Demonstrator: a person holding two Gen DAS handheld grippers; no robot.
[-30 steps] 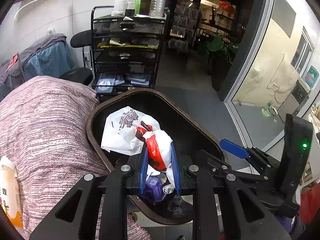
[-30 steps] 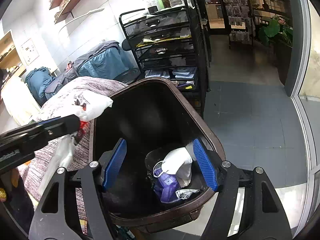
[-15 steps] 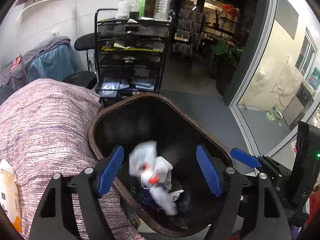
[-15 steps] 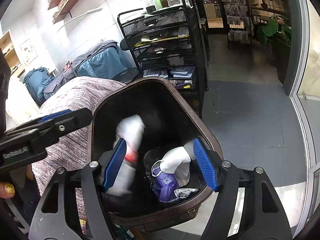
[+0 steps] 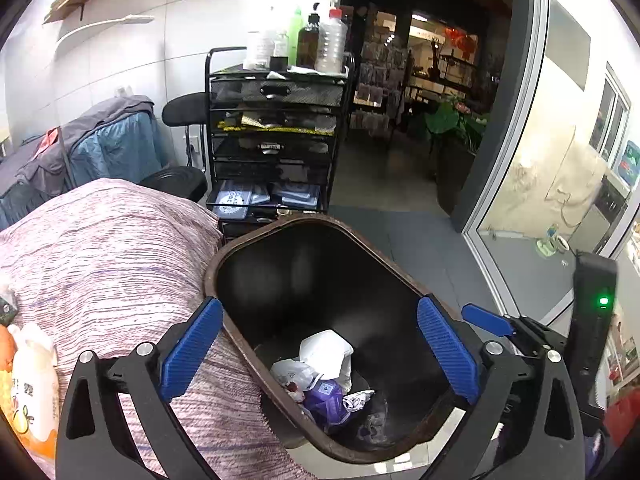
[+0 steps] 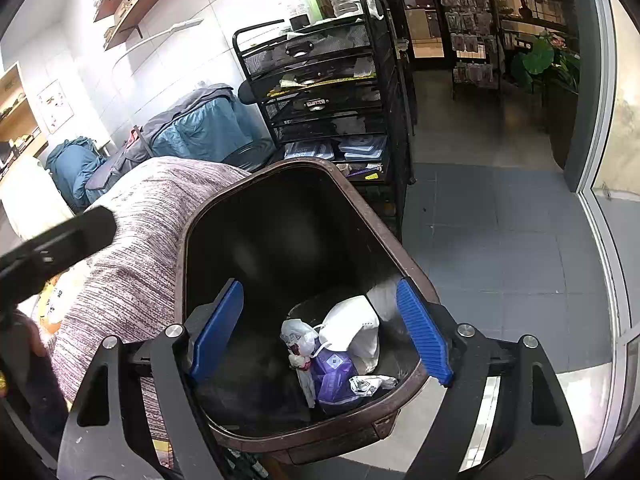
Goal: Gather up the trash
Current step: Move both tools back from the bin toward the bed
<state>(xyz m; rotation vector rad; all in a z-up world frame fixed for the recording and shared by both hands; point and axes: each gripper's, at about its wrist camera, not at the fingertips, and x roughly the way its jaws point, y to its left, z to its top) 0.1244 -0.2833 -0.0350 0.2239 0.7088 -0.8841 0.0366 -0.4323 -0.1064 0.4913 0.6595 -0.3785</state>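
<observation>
Down at the bottom of the dark brown bin (image 5: 280, 224), the trash is partly lost in shadow: a crumpled white bag (image 5: 294, 372) with red print, a white mask (image 6: 352, 324), a purple wrapper (image 6: 334, 376) and a small scrap of printed paper (image 6: 370, 384) lie heaped together, and whatever sits beneath them cannot be made out. The left gripper (image 5: 320, 354) hangs above the bin's near rim, jaws opening and released, gripping nothing; the heap lies well below and between its blue pads (image 5: 190, 354), toward 6 o'clock. The right gripper (image 6: 320, 336) is likewise opening and empty, the heap below its pads at about 5 o'clock. At 9 o'clock in the right view the other tool's body is cut off by the frame edge. Beside the bin at 9 o'clock lies a pink striped blanket (image 5: 100, 256); beyond, at 12 o'clock, stands a black mesh cart (image 5: 276, 136) carrying bottles (image 5: 330, 42).
</observation>
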